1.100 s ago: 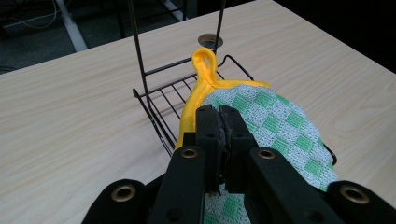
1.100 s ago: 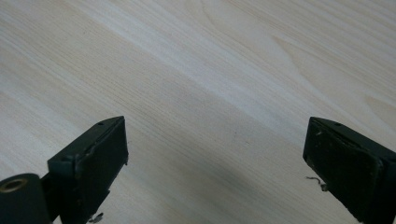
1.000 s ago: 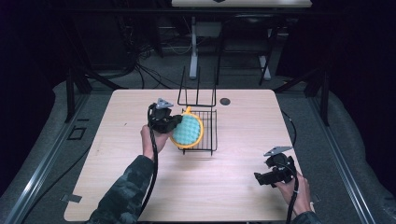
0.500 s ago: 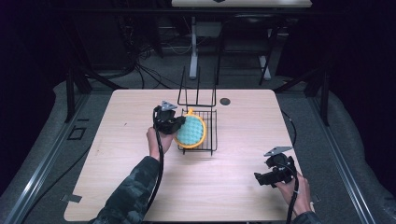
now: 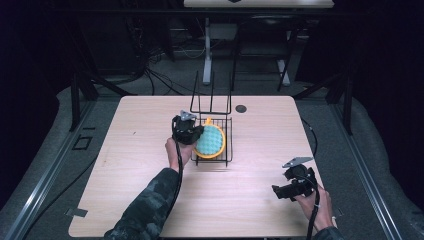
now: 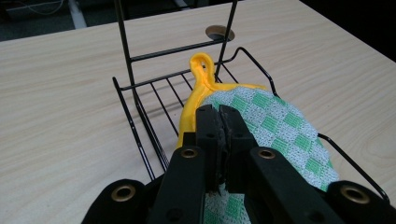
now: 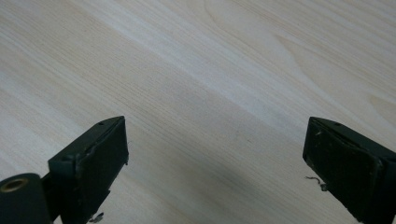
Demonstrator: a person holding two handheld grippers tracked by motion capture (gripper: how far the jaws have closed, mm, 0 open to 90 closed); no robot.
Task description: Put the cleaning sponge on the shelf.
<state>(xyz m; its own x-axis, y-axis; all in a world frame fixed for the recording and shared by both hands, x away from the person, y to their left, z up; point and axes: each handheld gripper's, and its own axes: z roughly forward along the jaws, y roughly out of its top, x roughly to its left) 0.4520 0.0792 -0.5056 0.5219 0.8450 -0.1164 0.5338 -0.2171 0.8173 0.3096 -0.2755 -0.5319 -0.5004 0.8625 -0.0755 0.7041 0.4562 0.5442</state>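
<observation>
The left gripper (image 6: 219,121), fingers clamped on the round green-checked, yellow-edged cloth potholder (image 6: 275,126), has it lying in the black wire rack (image 5: 212,142) mid-worktop, so only letting go seems left, while the right gripper (image 5: 295,185) idles wide open at the near right.

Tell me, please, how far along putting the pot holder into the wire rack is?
Done: the left tool has gripped the pot holder and brought it over the wire rack. In hand: lowering it in. Left: letting go. The right tool waits open over the table.
</observation>
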